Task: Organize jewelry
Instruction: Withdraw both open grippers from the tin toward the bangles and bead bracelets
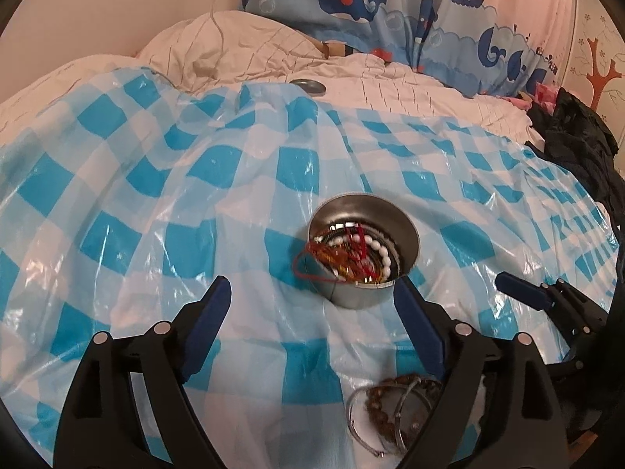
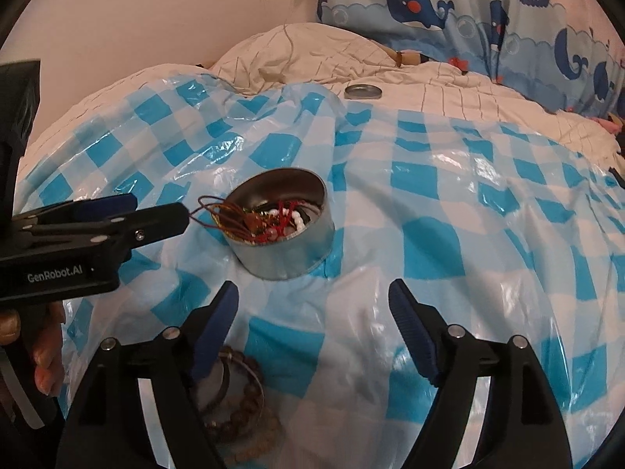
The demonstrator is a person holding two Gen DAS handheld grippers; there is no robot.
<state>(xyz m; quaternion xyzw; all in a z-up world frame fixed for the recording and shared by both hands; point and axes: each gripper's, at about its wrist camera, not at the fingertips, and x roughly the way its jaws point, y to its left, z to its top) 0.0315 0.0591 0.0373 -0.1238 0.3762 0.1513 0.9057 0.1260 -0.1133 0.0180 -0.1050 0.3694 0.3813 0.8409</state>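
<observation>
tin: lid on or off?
Off. The round metal tin stands open with beads and red cords inside, some cord trailing over its rim; a lid lies apart, farther back on the bed.

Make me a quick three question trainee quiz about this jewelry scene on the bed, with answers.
1. True or false: the round metal tin stands with its lid on.
2. Which piece still lies on the blue checked plastic sheet? A: brown wooden bead bracelet; B: gold watch; C: green brooch.
3. Fill in: the white bead string lies ___ the tin.

Key: 1 false, the round metal lid lies apart on the white quilt. 2 A. 3 inside.
</observation>
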